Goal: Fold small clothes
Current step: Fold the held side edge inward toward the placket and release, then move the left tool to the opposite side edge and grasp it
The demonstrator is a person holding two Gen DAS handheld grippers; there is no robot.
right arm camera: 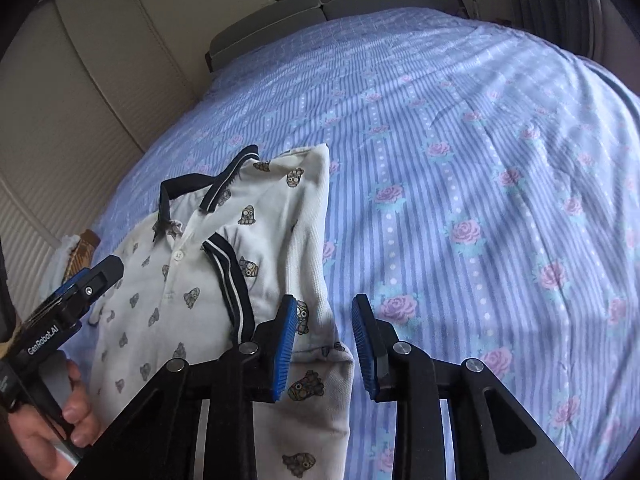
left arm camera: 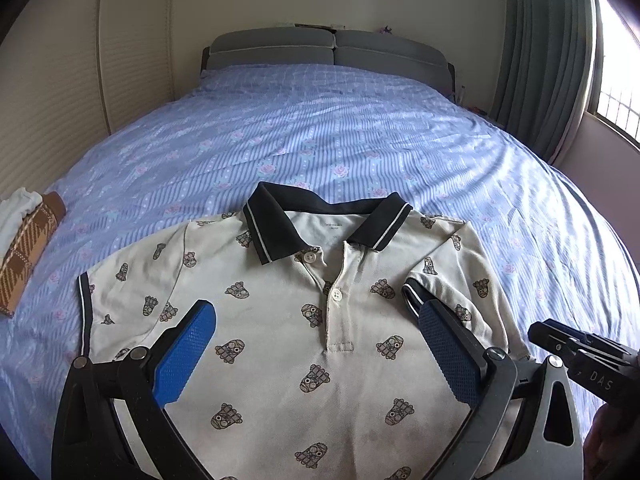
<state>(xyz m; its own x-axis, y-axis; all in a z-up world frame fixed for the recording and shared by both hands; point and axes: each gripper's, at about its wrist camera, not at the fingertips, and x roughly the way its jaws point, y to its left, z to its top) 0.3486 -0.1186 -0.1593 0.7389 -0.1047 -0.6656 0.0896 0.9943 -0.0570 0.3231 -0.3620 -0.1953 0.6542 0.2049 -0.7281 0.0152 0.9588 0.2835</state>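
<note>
On the blue flowered bed (left arm camera: 360,128) the white polo shirt (left arm camera: 280,340) lies face up, collar away from me, its right sleeve already turned in over the chest. My left gripper (left arm camera: 316,356) hangs wide open above the shirt's front, holding nothing; my right gripper (right arm camera: 325,346) stands partly open at the folded right edge, cloth lying below the gap but not pinched. If I close there carelessly I judge I could catch one layer only and drag the fold apart. Only the left view shows the flat left sleeve and the plaid garment (left arm camera: 28,244) aside; only the right shows my hand (right arm camera: 60,420).
</note>
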